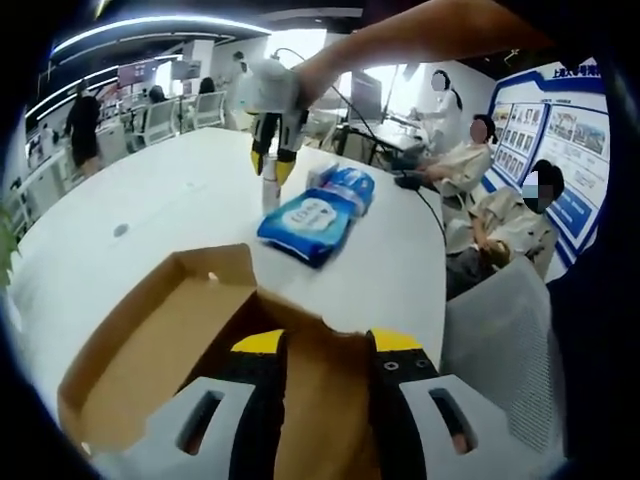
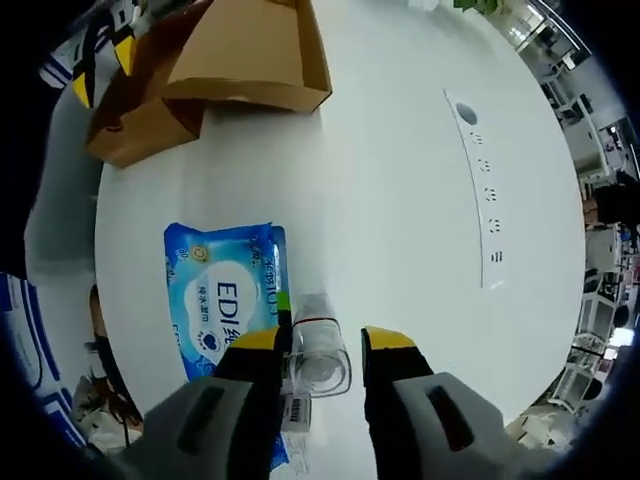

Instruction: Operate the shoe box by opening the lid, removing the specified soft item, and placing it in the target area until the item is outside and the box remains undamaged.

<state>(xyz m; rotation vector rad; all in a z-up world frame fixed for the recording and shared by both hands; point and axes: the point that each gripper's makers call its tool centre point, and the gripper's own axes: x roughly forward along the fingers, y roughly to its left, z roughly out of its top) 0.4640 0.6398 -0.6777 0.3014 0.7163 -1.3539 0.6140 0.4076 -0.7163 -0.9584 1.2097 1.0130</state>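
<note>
We see a wide white bench (image 1: 150, 200) with a rounded edge in a bright open office. A curved strip light (image 1: 150, 25) runs across the dark ceiling. On the far side, white chairs (image 1: 165, 118) stand beside desks, and people sit or stand around them. A blue and white notice board (image 1: 560, 140) covers the wall. A grey chair back (image 1: 495, 320) stands just beside the bench. In the right gripper view, a grey socket panel (image 2: 482, 170) is set into the bench top.

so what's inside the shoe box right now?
In the left gripper view the open shoe box shows bare cardboard floor and walls. The near part is covered by the left tool, so I can't tell what sits there.
</note>
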